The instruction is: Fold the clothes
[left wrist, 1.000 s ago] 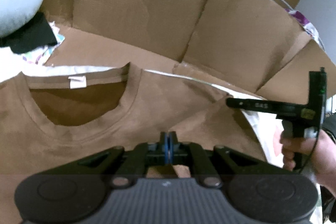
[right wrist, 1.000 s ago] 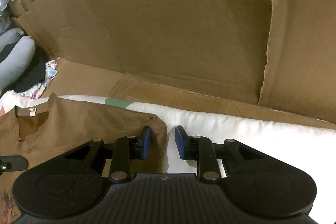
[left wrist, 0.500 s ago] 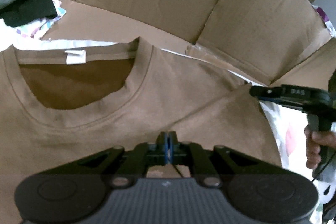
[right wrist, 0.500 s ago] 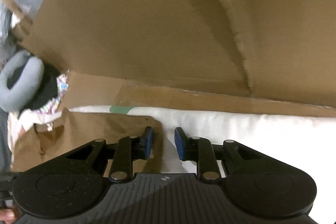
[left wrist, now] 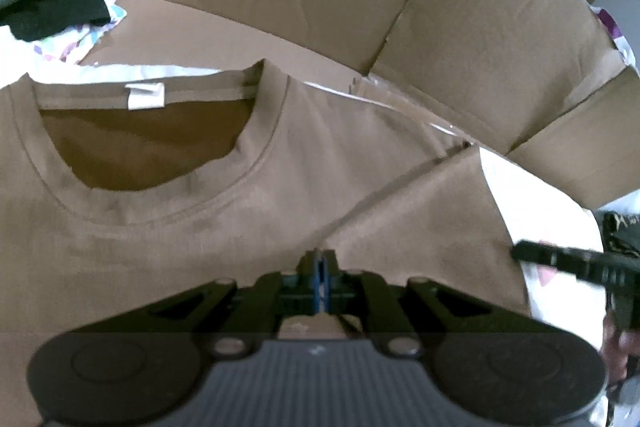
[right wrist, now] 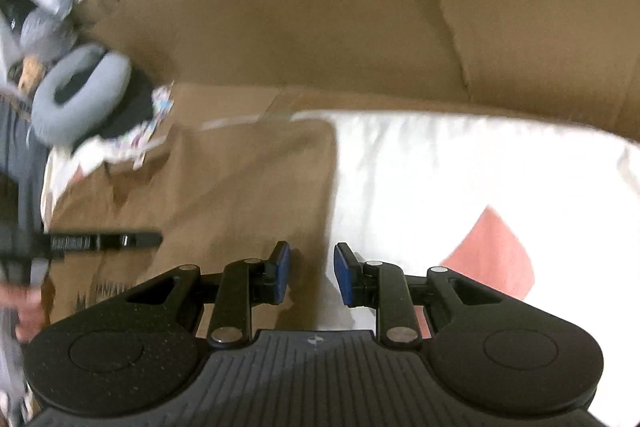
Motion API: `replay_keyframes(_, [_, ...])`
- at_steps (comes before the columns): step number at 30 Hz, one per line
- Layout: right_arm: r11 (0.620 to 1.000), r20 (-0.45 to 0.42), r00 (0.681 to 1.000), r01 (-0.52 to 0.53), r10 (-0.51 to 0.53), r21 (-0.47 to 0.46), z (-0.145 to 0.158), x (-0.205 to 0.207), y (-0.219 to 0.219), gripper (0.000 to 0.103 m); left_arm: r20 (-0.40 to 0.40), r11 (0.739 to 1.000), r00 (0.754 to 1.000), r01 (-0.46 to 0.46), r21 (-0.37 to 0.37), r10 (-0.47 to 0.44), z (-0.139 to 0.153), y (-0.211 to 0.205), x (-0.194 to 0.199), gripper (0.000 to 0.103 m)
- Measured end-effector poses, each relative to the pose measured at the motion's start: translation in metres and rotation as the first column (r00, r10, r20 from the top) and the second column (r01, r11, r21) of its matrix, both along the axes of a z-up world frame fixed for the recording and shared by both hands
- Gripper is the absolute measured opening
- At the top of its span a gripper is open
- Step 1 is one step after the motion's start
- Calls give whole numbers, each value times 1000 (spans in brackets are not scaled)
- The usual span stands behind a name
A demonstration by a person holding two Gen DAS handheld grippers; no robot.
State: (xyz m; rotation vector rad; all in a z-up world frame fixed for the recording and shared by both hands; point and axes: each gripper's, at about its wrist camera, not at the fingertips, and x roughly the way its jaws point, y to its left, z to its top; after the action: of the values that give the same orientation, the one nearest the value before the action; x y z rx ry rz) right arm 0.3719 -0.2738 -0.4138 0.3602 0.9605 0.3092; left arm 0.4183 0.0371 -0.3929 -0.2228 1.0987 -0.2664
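I can't read any text from here. The white tag (left wrist: 145, 95) at the back of the shirt (left wrist: 168, 227) collar looks blank, and the marking on the left gripper (right wrist: 86, 242) arm, seen from the right wrist, is blurred.

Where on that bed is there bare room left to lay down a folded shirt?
The white sheet to the right of the brown T-shirt lies bare, bordered behind by the cardboard wall. A strip of flat cardboard behind the collar is free too. The far left corner is crowded: a grey neck pillow sits on dark and patterned clothes.
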Motion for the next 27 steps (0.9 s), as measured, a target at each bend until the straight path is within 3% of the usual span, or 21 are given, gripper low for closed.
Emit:
replay_keyframes(4, [995,-17,998,-57,56,-80,-3,-12,16,31,14,1000,1000,15,27,-16,1,-2,3,2])
replay_keyframes(8, [983,-19,999,-51,48,-174,0,-25,13,31,24,999,1000,-6,43,5,8,-1,5,4])
replay_keyframes(16, [990,-6,1000,4,-5,-142,23,-52,-8,31,57,999,998,-19,26,17,30,-4,-10,8])
replay_keyframes(27, [990,4,999,-34,34,-138,22,-87,14,31,92,994,990,108,-26,-105,36,-55,-49,9])
